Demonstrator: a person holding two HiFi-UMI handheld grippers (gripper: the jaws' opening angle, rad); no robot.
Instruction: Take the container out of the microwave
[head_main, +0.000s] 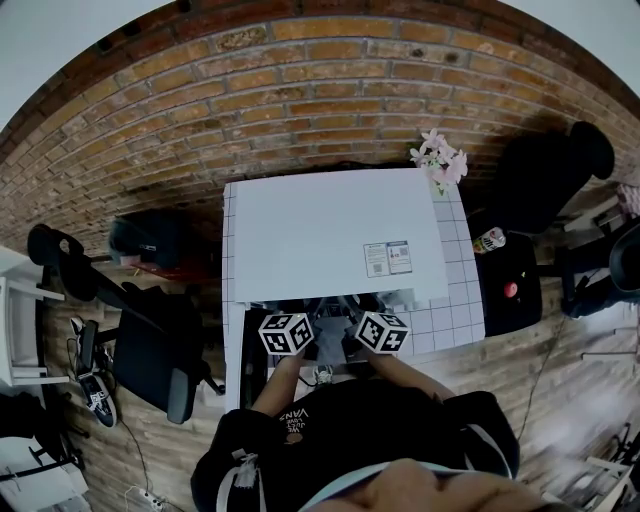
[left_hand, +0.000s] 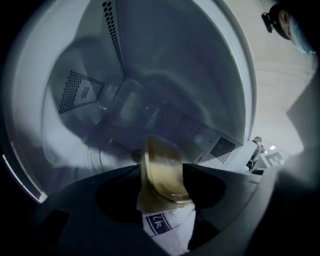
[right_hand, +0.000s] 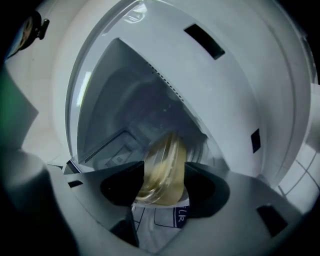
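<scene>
So the white microwave (head_main: 330, 235) sits on a white gridded table (head_main: 455, 325) against a brick wall (head_main: 300, 90). Both claws are poked in at its front, with their marker cubes (head_main: 287, 333) side by side just under the front edge of its top. The container (right_hand: 162, 150) is a yellowish see-through plastic one, right at the mouth of the oven cavity. It's seen edge-on and sits in the gap of both claws at once; can't tell if it's resting on anything. On the left gripper (left_hand: 161, 169) the jaws are spread wide with the container between them. Its sides are just beside the pads and I see no squeeze on it, so loose, not clamped. The right gripper (right_hand: 165, 169) is the same deal: jaws wide apart, container filling the gap, no visible clamp. Right under the container both gripper views show a white gridded surface with blue lettering (left_hand: 156, 223) in a blue box. It reads like "CLR", though the first letter is half cut off. On top of the microwave there's a pair of small stickers (head_main: 387, 258), way too tiny to read. Off to the right a bottle (head_main: 489, 240) has a yellow and red label, also unreadable. The person's black top (head_main: 380, 420) has white print I can't make out. Pink flowers (head_main: 438, 158) sit at the table's back corner.
</scene>
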